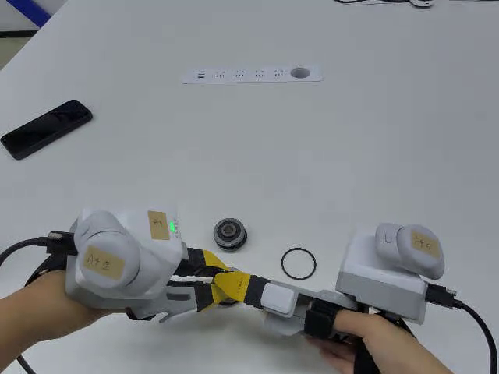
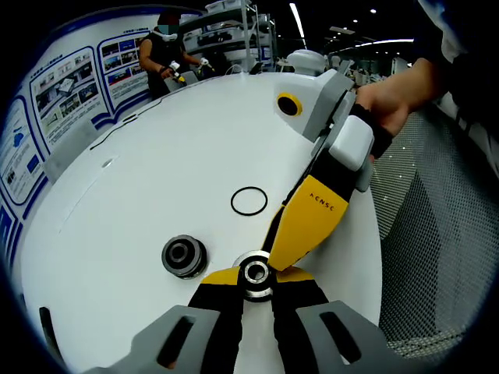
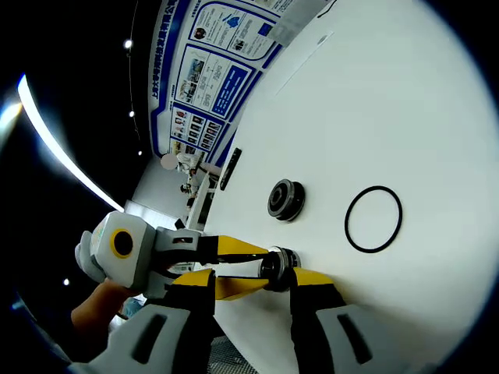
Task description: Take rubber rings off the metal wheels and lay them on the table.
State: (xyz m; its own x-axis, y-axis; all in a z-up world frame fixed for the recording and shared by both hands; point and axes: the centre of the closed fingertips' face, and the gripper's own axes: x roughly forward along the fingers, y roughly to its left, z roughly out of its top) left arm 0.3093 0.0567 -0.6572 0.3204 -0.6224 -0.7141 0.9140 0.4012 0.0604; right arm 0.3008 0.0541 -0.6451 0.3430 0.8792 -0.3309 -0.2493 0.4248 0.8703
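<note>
The left gripper point(image 2: 256, 282) has its yellow-tipped jaws closed tight on a small metal wheel point(image 2: 256, 272), holding it low over the white table point(image 1: 366, 156) at the near edge, apparently to steady it while the other tool works at its rim; the right gripper point(image 3: 261, 282) comes in from the opposite side, one yellow jaw lying against the wheel's edge, which looks like an attempt to catch the rubber ring and peel it off; whether its jaws are pinched on anything or merely resting there I cannot tell, since the left gripper's tips overlap them in the right gripper view; one black rubber ring point(image 1: 299, 263) lies flat on the table just beyond the grippers, so at least one removal seems done; a second wheel point(image 1: 231, 233) sits loose on the table near that ring but apart from it, probably parked within easy reach; its outer band is dark, and I cannot say whether that is a ring or a bare groove; the same doubt holds for the clamped wheel, which in the head view is mostly hidden behind the crossed jaws; farther off lie a smartphone point(image 1: 47, 128) and a white power strip point(image 1: 253, 75), both well clear of the work.
</note>
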